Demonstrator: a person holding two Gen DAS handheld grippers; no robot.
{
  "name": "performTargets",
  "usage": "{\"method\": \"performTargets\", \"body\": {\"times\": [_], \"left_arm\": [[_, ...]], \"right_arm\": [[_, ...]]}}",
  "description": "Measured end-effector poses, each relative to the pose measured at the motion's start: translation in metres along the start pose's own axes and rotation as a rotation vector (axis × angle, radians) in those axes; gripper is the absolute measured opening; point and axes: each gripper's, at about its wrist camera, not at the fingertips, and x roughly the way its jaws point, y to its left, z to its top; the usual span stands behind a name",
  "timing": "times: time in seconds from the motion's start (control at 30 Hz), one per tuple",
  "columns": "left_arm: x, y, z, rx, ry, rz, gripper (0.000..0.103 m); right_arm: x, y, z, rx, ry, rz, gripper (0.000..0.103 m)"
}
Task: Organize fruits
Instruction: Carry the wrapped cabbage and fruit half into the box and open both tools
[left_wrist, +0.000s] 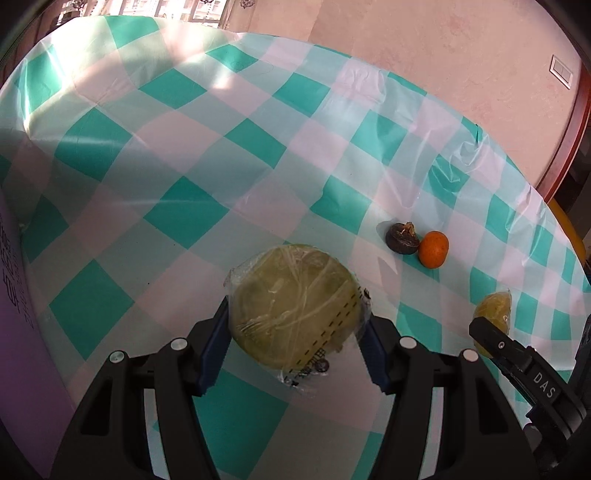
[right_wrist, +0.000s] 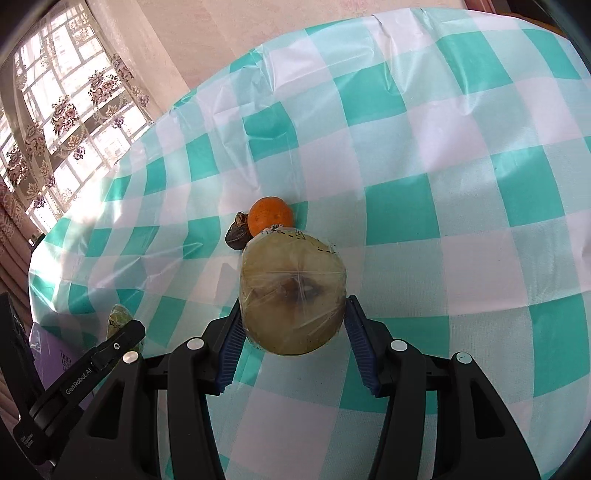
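Left wrist view. I find my left hand-held gripper partly closed, its blue pads pressed against both sides of a yellow-green wrapped fruit. The fruit is round, sealed in clear film with a printed label at its lower edge, and it sits between the fingers above the desk, which carries a teal-and-white checked cloth. Further right on the cloth I note a dark brown fruit touching an orange. At the right edge, the right hand-held gripper enters the view, with a second wrapped fruit showing behind its finger. A purple box lies along the left edge.

Right wrist view. My right hand-held gripper is likewise partly closed, blue pads bearing on both flanks of the second wrapped fruit, a pale yellow-green one in film with a dark mark at its centre. It is held above the desk. Just beyond it, the orange and the dark brown fruit rest together on the cloth. At lower left I see a finger of the left hand-held gripper, a little of its fruit visible behind it, and the purple box below.
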Motion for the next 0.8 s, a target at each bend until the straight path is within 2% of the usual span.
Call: {"method": "performTargets", "body": {"times": [0.3, 0.47, 0.67, 0.8], "left_arm": [[-0.046, 0.003, -0.049, 0.064, 0.011, -0.035, 0.063], [-0.070, 0.009, -0.072, 0.087, 0.022, -0.080, 0.063], [-0.106, 0.004, -0.103, 0.188, -0.017, -0.131, 0.063], [-0.128, 0.011, -0.117, 0.193, -0.039, -0.174, 0.063]], "right_arm": [[-0.045, 0.008, -0.054, 0.027, -0.005, -0.001, 0.052], [-0.071, 0.006, -0.079, 0.055, -0.021, 0.010, 0.052], [-0.094, 0.011, -0.105, 0.056, -0.028, 0.020, 0.052], [-0.105, 0.016, -0.119, 0.048, -0.022, 0.033, 0.052]]}}
